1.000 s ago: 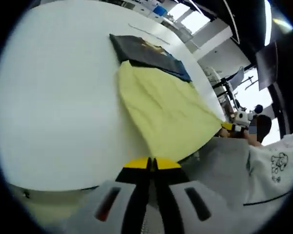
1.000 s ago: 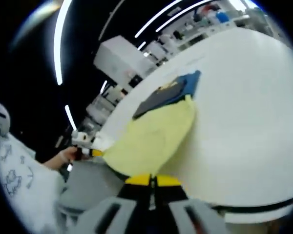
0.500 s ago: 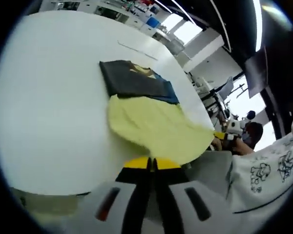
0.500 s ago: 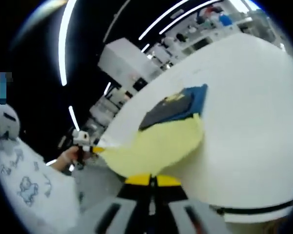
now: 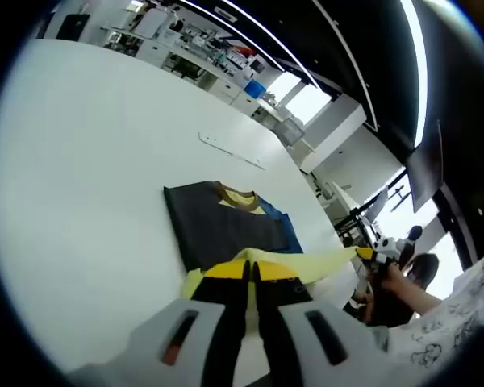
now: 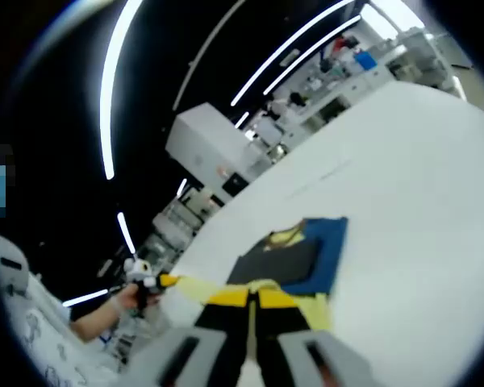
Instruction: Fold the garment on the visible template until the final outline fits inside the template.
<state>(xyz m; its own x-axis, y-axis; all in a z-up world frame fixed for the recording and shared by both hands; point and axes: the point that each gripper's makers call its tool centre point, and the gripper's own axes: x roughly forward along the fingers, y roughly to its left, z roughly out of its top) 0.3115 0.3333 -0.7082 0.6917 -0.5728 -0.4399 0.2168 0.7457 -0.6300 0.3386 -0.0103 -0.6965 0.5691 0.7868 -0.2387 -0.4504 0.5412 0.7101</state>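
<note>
Since half a second ago, lifted higher: yellow garment [image 5: 306, 263] pulled up off the table [image 5: 89, 185] into a thin stretched band, uncovering more of the dark panel [image 5: 222, 230] behind it. Seen from the left gripper view: left tool [image 5: 251, 272] with yellow tips pressed together, pinching the near edge of the yellow garment just in front of the dark panel; blue template [image 5: 289, 236] peeking out along the panel's far right side, a yellowish collar at its top edge; right tool [image 5: 369, 255] well right of the panel, held in a hand [image 5: 395, 278], clamped on the garment's other end. Seen from the right gripper view: right tool [image 6: 252, 298] with tips closed, pinching the yellow garment [image 6: 198, 287] just below the dark panel [image 6: 276, 263]; blue template [image 6: 329, 251] showing along the panel's right and lower edges, flat on the white table [image 6: 419, 193]; left tool [image 6: 155, 281] well left of the panel, gripping the far end of the yellow band.
</note>
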